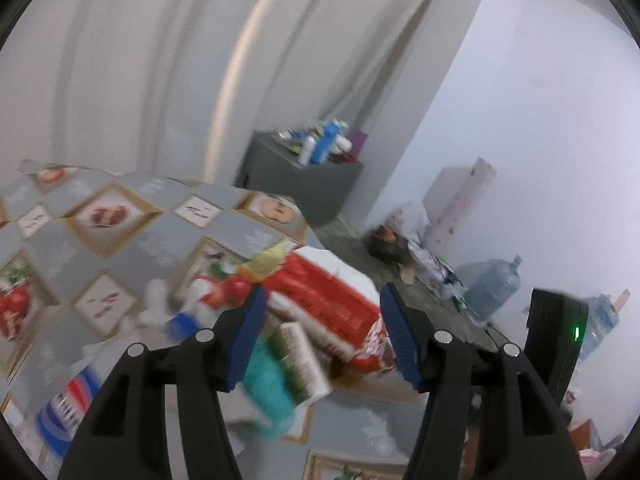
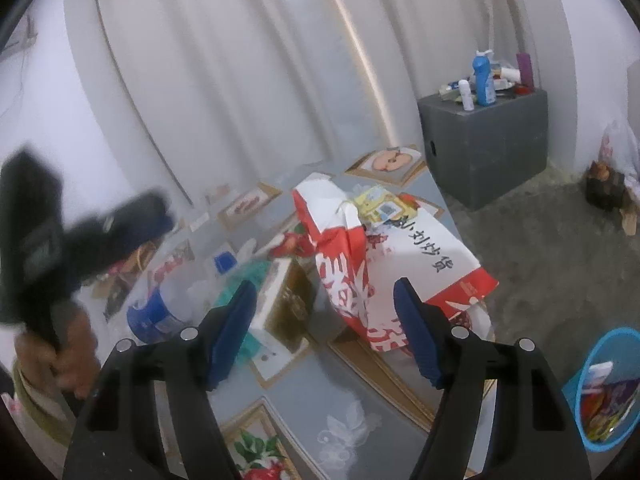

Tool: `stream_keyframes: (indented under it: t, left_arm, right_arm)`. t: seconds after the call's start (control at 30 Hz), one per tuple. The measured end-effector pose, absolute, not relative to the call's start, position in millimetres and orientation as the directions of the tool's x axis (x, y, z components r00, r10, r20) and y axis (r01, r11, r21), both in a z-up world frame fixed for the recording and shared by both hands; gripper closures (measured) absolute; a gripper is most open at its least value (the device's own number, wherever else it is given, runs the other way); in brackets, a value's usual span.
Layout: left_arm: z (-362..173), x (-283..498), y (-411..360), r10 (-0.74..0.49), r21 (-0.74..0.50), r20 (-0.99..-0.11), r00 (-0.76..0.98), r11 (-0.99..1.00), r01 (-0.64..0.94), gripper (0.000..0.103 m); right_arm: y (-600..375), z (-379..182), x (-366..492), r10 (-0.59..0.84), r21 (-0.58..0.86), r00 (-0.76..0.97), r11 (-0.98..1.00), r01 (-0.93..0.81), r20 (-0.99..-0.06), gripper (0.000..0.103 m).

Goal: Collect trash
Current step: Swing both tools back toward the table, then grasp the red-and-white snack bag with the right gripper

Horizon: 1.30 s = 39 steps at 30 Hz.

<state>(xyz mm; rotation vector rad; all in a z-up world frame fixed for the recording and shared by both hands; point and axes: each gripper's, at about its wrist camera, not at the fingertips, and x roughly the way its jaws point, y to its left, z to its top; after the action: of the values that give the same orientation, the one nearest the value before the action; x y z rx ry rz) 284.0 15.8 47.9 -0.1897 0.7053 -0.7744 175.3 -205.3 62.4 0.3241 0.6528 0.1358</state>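
both grippers hang wide open over the table, holding nothing: left gripper, right gripper. a red and white paper bag printed with black chinese characters lies near the table's far right edge, a white carton beside it and a blurred blue-labelled bottle, perhaps pepsi. a blue trash basket sits on the floor to the right.

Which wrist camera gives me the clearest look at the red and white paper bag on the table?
The right wrist view: the red and white paper bag is sharp there, black lettering readable, framed between the open right gripper. The left wrist view shows it motion-blurred and partly hidden behind the open left gripper.
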Motion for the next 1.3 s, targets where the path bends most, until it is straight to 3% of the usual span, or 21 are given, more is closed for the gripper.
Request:
stream_keyframes:
  t: [0.4, 0.6, 0.7, 1.3]
  left_arm:
    - [26, 342, -52, -0.669, -0.495, -0.642, 0.374, 0.734, 0.465, 0.045]
    - [7, 353, -59, -0.653, -0.521, -0.677, 0.339, 0.751, 0.405, 0.046]
    - [3, 353, -59, -0.655, -0.528, -0.678, 0.335, 0.75, 0.398, 0.048]
    - [17, 332, -61, -0.706, -0.561, -0.633, 0.319, 0.701, 0.44, 0.062]
  right_arm:
    - [-211, 40, 198, 0.285, 0.381, 0.754, 0.923, -0.05, -0.592, 0.051]
    - [-214, 36, 205, 0.312, 0.398, 0.743, 0.915, -0.067, -0.593, 0.066]
    - [-215, 33, 209, 0.33, 0.407, 0.733, 0.91, -0.08, -0.594, 0.079]
    - [-211, 51, 179, 0.313, 0.34, 0.788, 0.93, -0.141, -0.53, 0.086]
